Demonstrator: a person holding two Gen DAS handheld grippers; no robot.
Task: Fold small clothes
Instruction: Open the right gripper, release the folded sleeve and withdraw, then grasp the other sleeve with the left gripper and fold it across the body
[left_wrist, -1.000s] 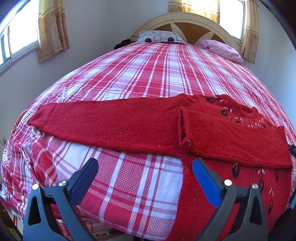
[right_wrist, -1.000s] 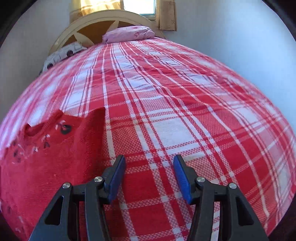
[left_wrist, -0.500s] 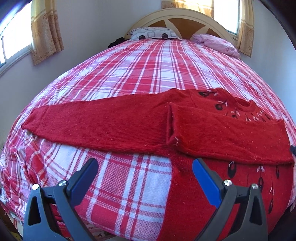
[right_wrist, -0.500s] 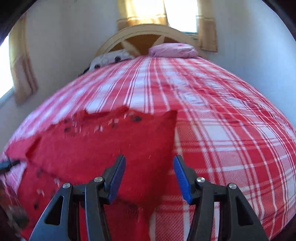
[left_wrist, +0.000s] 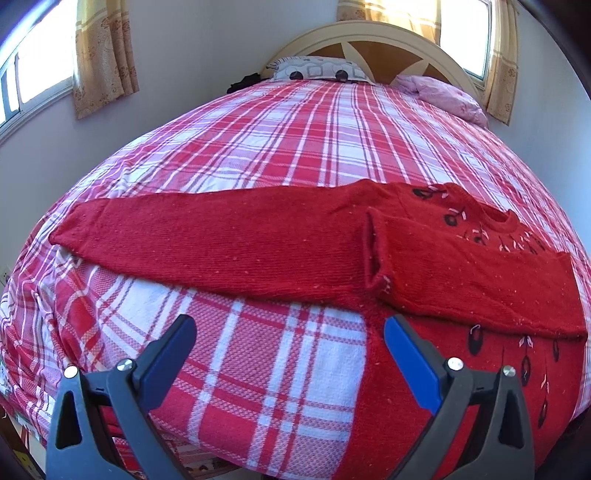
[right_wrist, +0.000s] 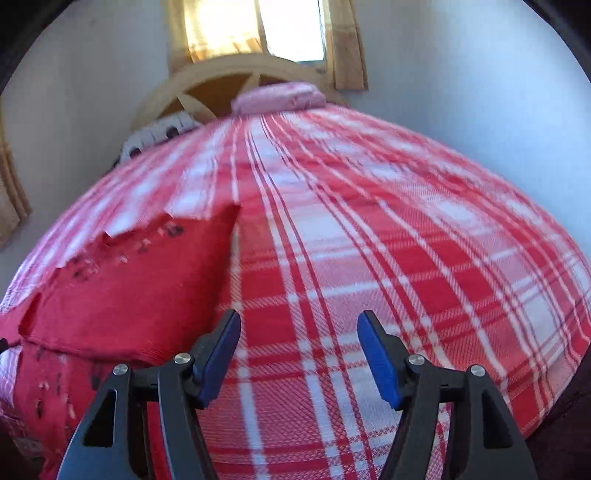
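Observation:
A red knit sweater (left_wrist: 461, 369) with dark embroidered motifs lies flat near the foot of the bed. One sleeve (left_wrist: 472, 280) is folded across its chest. The other sleeve (left_wrist: 221, 240) stretches out flat to the left. My left gripper (left_wrist: 290, 339) is open and empty, above the bedspread just in front of the outstretched sleeve and left of the sweater body. In the right wrist view the sweater (right_wrist: 129, 295) lies at the left. My right gripper (right_wrist: 297, 332) is open and empty, over the bedspread just right of the sweater's edge.
The bed has a red and white plaid bedspread (left_wrist: 295, 147), which also shows in the right wrist view (right_wrist: 406, 258). A patterned pillow (left_wrist: 317, 70) and a pink pillow (left_wrist: 443, 96) lie by the headboard (left_wrist: 373, 37). Walls and curtained windows stand on both sides.
My left gripper has drifted slightly, so the sweater sits a little further right. My right gripper has swung back to the right, off the sweater and over the bedspread. Both stay open.

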